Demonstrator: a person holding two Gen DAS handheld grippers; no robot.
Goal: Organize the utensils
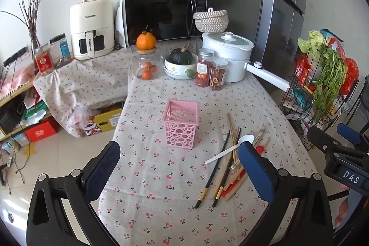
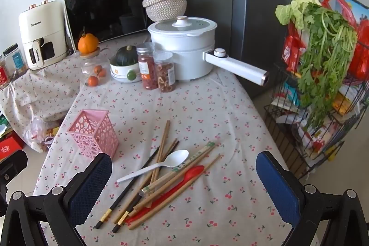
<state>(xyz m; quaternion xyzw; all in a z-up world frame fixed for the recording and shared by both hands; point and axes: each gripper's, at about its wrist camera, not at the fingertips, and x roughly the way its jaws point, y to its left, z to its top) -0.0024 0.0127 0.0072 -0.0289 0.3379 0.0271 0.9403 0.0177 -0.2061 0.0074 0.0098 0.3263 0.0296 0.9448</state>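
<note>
A pink openwork utensil holder [image 1: 181, 122] [image 2: 94, 133] stands upright and empty on the cherry-print tablecloth [image 1: 161, 176]. To its right lies a loose pile of several wooden and black chopsticks [image 1: 227, 167] [image 2: 156, 179], with a white plastic spoon [image 1: 230, 149] [image 2: 161, 165] on top and a red plastic spoon [image 2: 184, 176] underneath. My left gripper [image 1: 180, 167] hovers open above the table, short of the holder. My right gripper [image 2: 184, 186] is open too, over the near end of the pile, touching nothing. In the left wrist view the right gripper's body [image 1: 341, 153] shows at the right edge.
At the table's far end stand a white electric pot [image 1: 228, 57] with a long handle, two spice jars [image 1: 211, 70], a bowl with a dark squash [image 1: 181, 61] and a glass jar of oranges [image 1: 146, 66]. A wire rack with greens [image 2: 322, 89] stands to the right of the table.
</note>
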